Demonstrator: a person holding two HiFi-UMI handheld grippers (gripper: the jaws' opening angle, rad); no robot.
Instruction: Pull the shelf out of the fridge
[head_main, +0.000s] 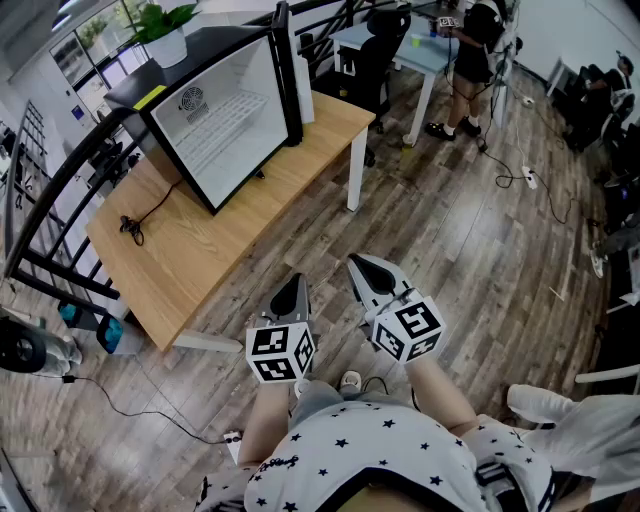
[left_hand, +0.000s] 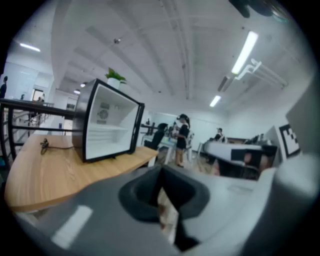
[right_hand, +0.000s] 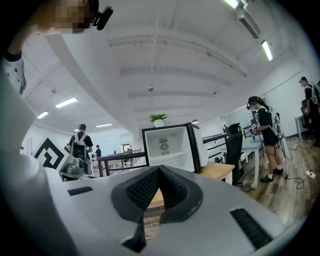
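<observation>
A black mini fridge (head_main: 225, 110) stands on the wooden table (head_main: 200, 260) with its door (head_main: 288, 75) swung open to the right. Inside its white cavity a white wire shelf (head_main: 228, 122) sits about halfway up. It also shows in the left gripper view, shelf (left_hand: 106, 128), and in the right gripper view, shelf (right_hand: 169, 156). My left gripper (head_main: 294, 285) and right gripper (head_main: 360, 266) are held close to my body, over the floor, well short of the table and fridge. Both are shut and empty, with the jaws meeting at their tips (left_hand: 160, 169) (right_hand: 159, 169).
A potted plant (head_main: 165, 30) sits on top of the fridge, and its power cable (head_main: 135, 228) lies on the table. A black railing (head_main: 50, 190) runs behind the table. A person (head_main: 470, 60) stands by a far desk, near an office chair (head_main: 375, 50). Cables trail on the wood floor.
</observation>
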